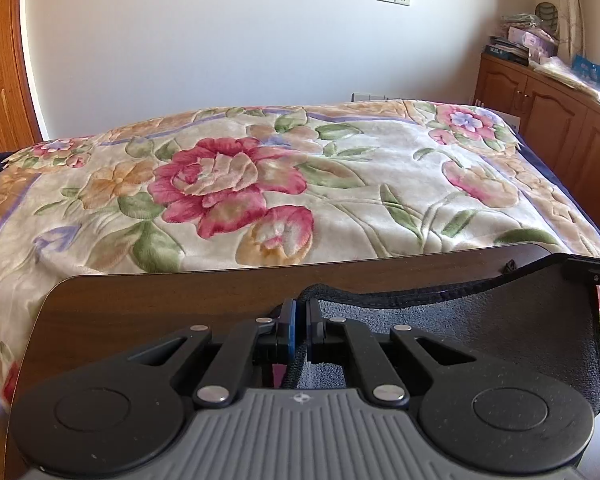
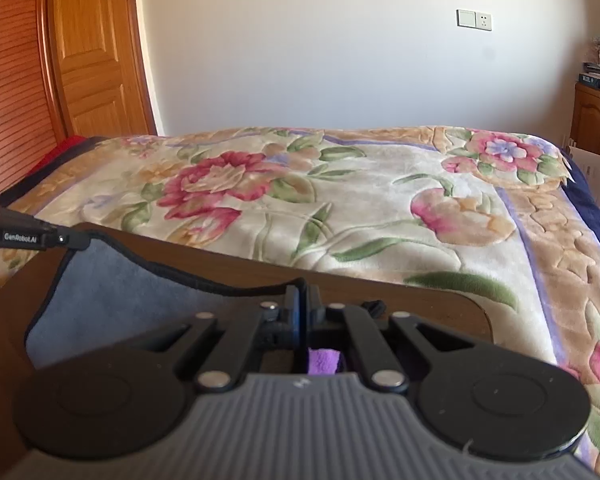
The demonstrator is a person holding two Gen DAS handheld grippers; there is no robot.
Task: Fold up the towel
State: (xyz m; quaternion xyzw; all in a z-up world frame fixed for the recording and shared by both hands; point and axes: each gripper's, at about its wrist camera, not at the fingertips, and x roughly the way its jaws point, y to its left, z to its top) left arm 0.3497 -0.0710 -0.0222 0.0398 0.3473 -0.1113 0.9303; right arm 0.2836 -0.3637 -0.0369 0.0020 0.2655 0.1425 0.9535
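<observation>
A grey towel with a dark hemmed edge [image 1: 500, 320] lies over the dark wooden table [image 1: 160, 300]. My left gripper [image 1: 301, 304] is shut on the towel's far edge at one corner. My right gripper [image 2: 303, 292] is shut on the same far edge [image 2: 120, 292] at the other corner. Each gripper shows in the other's view, the right one at the table's far right [image 1: 596, 276], the left one at the left edge [image 2: 40, 238]. The edge hangs slack between them, lifted a little off the table. A purple cloth [image 2: 324, 362] shows under my right gripper.
A bed with a floral blanket [image 1: 300, 180] stands just beyond the table. A wooden door [image 2: 96, 52] is at the left and a wooden cabinet [image 1: 548, 120] with boxes and bags on top is at the right. A white wall is behind.
</observation>
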